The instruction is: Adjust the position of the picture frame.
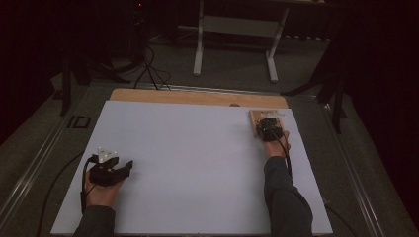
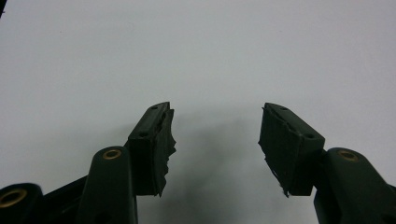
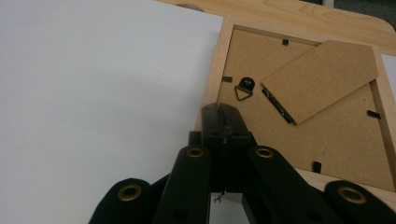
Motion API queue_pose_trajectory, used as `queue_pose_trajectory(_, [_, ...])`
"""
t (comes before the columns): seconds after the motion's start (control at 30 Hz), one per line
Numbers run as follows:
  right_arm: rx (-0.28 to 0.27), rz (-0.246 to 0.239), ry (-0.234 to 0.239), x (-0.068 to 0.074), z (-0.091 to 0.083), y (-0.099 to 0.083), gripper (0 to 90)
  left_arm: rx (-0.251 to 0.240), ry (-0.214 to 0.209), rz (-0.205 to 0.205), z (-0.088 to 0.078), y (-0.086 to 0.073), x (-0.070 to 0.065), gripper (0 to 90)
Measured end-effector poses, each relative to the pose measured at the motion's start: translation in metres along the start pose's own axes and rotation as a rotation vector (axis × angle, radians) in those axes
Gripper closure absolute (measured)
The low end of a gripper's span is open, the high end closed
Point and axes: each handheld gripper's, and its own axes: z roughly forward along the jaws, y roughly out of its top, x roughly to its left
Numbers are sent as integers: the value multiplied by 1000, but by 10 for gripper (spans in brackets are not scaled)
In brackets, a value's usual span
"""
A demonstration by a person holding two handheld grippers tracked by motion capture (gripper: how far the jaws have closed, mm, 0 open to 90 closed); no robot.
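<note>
Looking down from the high view: a person sits at a table w/ a white board (image 1: pixel 188 163) covering most of the top, a strip of bare wood table (image 1: pixel 197 97) showing along the far edge. Each hand holds a two-jaw gripper.

The left gripper (image 1: pixel 129 165) rests low on the near left of the board, well apart from anything. In the left gripper view its jaws are spread wide w/ nothing but white surface between them.

The right gripper (image 3: pixel 223 114) is at the far right, over a small wooden picture frame (image 3: pixel 215 74) lying face down. The frame sits at the board's far right corner, partly on the bare wood. In the right gripper view the jaws are pressed together, tips right at the frame's near left rail; whether they touch it, can't tell. The brown backing board (image 3: pixel 345 135) faces up, w/ a fold-out stand flap (image 3: pixel 322 79), a small metal hanging ring (image 3: pixel 243 88) and a few black retaining tabs (image 3: pixel 372 113) around the edge.

Judgement: the step in hand looks like an approach to the frame's back, prob. to work a tab or lift the backing. Next move would need the closed tips steered precisely onto one small part.

Hard to make out: the room is dim, the frame is tiny and mostly covered by the gripper in the high view, and its near right corner is cut off behind the jaws.
</note>
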Motion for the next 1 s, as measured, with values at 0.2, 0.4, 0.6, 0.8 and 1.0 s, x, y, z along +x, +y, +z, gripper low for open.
queue_pose_trajectory(0.2, [10, -19, 16, 4, -2, 0, 900, 0, 3, 1, 0, 0, 0, 437])
queue_pose_trajectory(0.4, [15, -49, 36, 14, -5, -1, 900, -4, 4, -2, -1, 0, 0, 437])
queue_pose_trajectory(0.6, [8, -56, 53, 24, -9, -4, 900, -5, 8, 4, -1, 1, 1, 437])
queue_pose_trajectory(0.8, [-4, -49, 88, 32, -11, -7, 900, -4, 8, 9, -1, 2, 0, 437])
queue_pose_trajectory(1.0, [-3, -54, 117, 41, -13, -9, 900, -3, 9, 10, -1, 2, 0, 436])
